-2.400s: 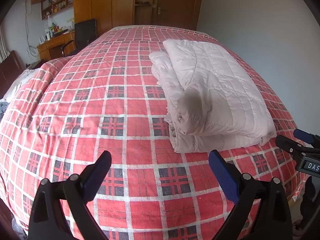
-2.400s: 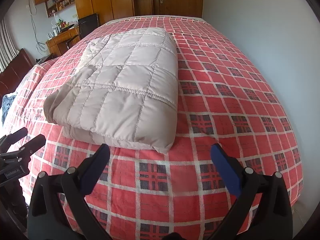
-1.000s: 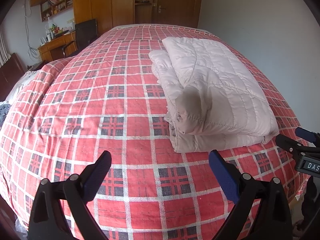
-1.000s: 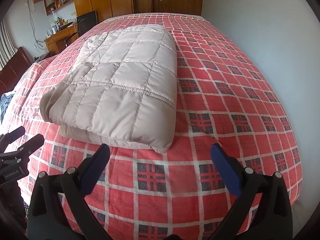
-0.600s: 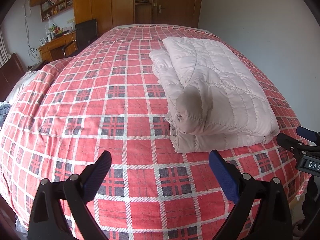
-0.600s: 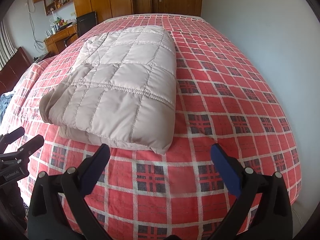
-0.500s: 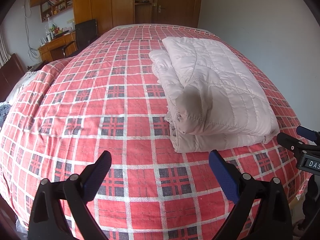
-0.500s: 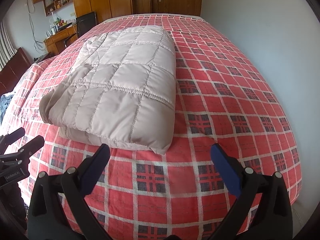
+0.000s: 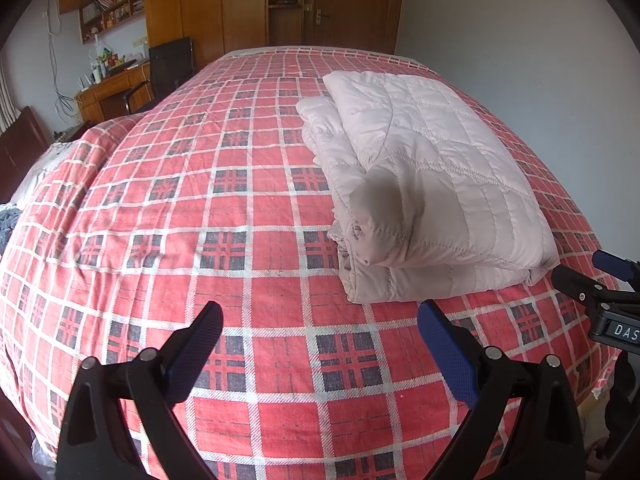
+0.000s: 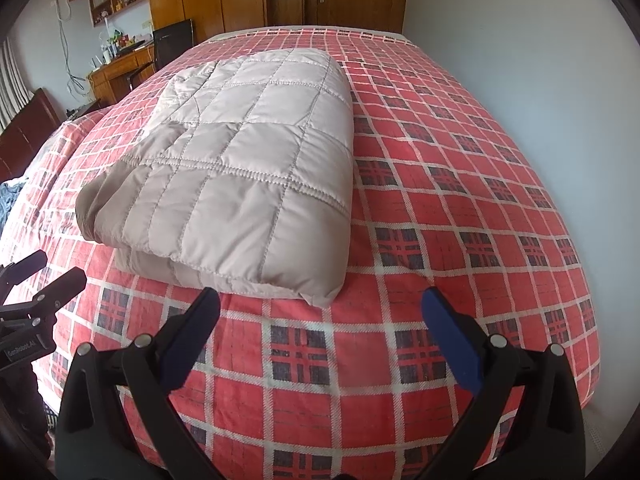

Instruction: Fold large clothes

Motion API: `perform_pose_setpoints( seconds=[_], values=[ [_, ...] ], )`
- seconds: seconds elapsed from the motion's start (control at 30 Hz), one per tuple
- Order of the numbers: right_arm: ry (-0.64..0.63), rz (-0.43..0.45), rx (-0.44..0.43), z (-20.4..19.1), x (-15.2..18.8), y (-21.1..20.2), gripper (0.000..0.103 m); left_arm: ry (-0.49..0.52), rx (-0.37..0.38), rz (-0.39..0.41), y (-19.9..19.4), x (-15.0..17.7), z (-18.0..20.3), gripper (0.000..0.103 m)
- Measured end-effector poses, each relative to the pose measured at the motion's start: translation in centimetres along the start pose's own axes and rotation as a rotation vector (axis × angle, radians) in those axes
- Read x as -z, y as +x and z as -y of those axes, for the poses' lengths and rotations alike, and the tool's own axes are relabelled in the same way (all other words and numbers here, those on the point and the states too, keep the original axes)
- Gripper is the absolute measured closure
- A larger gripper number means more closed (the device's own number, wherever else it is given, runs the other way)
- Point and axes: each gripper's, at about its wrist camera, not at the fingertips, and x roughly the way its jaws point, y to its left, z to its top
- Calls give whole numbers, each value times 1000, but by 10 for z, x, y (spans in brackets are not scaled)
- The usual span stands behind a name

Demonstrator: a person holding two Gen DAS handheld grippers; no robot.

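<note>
A pale pink quilted garment (image 9: 420, 184) lies folded into a thick rectangle on the red plaid bed (image 9: 200, 208). In the right wrist view the folded garment (image 10: 248, 168) fills the middle left of the bed (image 10: 460, 208). My left gripper (image 9: 320, 328) hovers open over the bed's near edge, left of the bundle's near corner, holding nothing. My right gripper (image 10: 320, 312) is open too, just short of the bundle's near right corner, with nothing between its fingers. Each gripper shows at the edge of the other's view: the right gripper (image 9: 600, 280) and the left gripper (image 10: 40, 280).
A white wall (image 9: 520, 40) runs along the bed's right side. Wooden wardrobes and a door (image 9: 280, 4) stand beyond the far end. A desk with clutter and a dark chair (image 9: 168, 64) are at the back left. A dark headboard (image 10: 24, 132) is at the left.
Almost nothing differs; both grippers stay open near the bed's front edge, with only a slight drift of the views. The folded garment has not moved.
</note>
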Motion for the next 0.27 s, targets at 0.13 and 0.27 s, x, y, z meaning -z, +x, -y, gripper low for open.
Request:
perform_pose_setpoints(
  seconds=[0.13,0.27],
  values=[
    [-5,-4,2,-1,0,1,3,-1,1,-1,0,0,0,5],
    [0,-6,4,0,0,2,3,0,2,-1,1,0,0,5]
  ],
)
